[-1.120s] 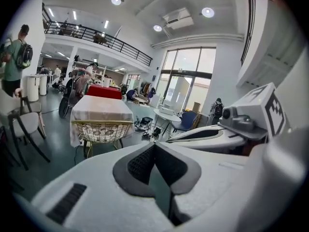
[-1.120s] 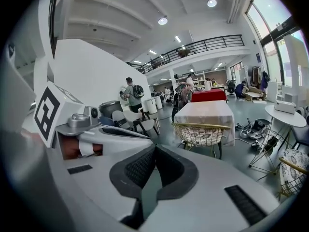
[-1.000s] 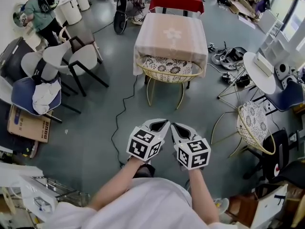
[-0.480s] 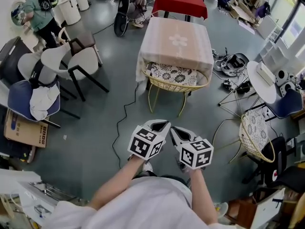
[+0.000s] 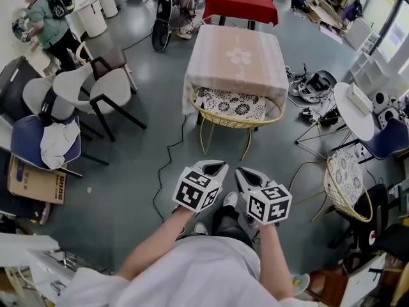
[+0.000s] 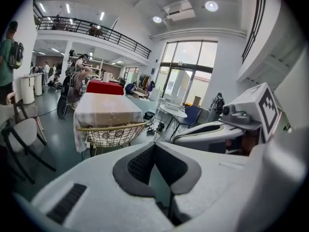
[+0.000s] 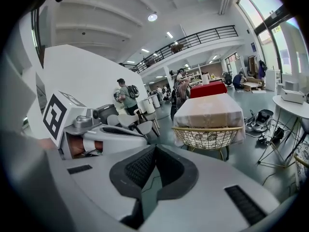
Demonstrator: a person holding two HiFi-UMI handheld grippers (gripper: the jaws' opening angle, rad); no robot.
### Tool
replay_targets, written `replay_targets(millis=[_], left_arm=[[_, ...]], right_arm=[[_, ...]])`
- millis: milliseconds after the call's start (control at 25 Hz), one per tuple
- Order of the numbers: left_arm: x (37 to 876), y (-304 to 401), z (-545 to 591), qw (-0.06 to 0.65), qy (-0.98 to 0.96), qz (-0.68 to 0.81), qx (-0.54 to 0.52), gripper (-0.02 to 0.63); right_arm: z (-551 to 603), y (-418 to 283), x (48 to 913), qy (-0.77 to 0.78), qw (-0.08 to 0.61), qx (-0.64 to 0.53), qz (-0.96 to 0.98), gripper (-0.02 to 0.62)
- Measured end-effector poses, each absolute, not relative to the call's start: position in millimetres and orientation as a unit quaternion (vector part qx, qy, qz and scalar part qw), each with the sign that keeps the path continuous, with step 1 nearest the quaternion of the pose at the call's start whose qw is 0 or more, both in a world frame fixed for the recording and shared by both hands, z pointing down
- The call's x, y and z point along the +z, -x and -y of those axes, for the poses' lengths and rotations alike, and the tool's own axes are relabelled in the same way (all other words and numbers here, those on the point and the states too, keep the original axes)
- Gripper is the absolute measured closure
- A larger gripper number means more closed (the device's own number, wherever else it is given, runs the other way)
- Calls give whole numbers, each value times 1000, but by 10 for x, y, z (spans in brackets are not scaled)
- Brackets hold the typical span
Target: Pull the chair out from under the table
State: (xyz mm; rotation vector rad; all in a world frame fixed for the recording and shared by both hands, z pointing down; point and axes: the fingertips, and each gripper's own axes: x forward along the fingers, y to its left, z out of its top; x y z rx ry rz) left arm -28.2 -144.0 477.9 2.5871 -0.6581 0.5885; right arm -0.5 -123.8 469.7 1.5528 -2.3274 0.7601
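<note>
A gold wire chair [image 5: 234, 119] with a patterned cushion is tucked under the near side of a table [image 5: 236, 56] covered in beige cloth. Both show ahead in the left gripper view, chair [image 6: 112, 132] and table [image 6: 103, 109], and in the right gripper view, chair [image 7: 208, 137] and table [image 7: 209, 111]. My left gripper [image 5: 215, 167] and right gripper [image 5: 241, 173] are held side by side in front of my body, well short of the chair. Both are shut with nothing between the jaws, left gripper [image 6: 155, 150] and right gripper [image 7: 155, 152].
A black cable [image 5: 167, 153] runs over the floor left of the chair. A second wire chair [image 5: 342, 176] and a round white table [image 5: 355, 107] stand at the right. White chairs [image 5: 102, 85], a blue chair [image 5: 25, 136] and a person [image 5: 43, 19] are at the left. A red table [image 5: 241, 2] is behind.
I have walked forward, so the table and wire chair sit nearer and lower in the head view. Both grippers stayed shut, side by side.
</note>
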Motion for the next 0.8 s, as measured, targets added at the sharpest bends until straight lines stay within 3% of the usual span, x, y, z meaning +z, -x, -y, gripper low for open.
replay_targets(millis=[320,800], left_arm=[[4935,58,1932,194,-920,245,237,601],[5209,-369,2722,170,-911,255,276,601]], right_arm=[[1727,-336,4805,-525,135,254,801,594],[2473,-924,5088,-497,216,221,811,592]])
